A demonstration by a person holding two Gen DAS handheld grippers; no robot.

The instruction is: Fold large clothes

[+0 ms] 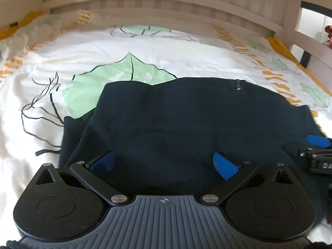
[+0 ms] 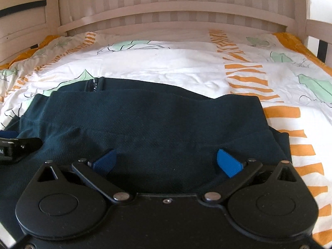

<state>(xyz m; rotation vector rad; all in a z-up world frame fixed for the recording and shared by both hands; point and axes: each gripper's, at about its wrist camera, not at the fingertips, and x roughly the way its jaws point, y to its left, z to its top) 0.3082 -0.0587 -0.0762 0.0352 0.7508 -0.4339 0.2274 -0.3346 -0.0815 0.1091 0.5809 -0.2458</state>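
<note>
Left wrist view is showing the left hand-held gripper [image 1: 164, 162] hovering wide open and empty over the folded navy zip jacket [image 1: 176, 120] lying mid-frame on the bed [image 1: 87, 45], while the right hand-held gripper [image 2: 167, 160] is hanging equally open and empty beside it, both equally near

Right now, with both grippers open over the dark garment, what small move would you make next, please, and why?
Probably lower both grippers and close on the near edge. The left gripper and right gripper are open, holding nothing, and the navy garment lies partly folded on the bedspread, its zipper at the far edge.
</note>
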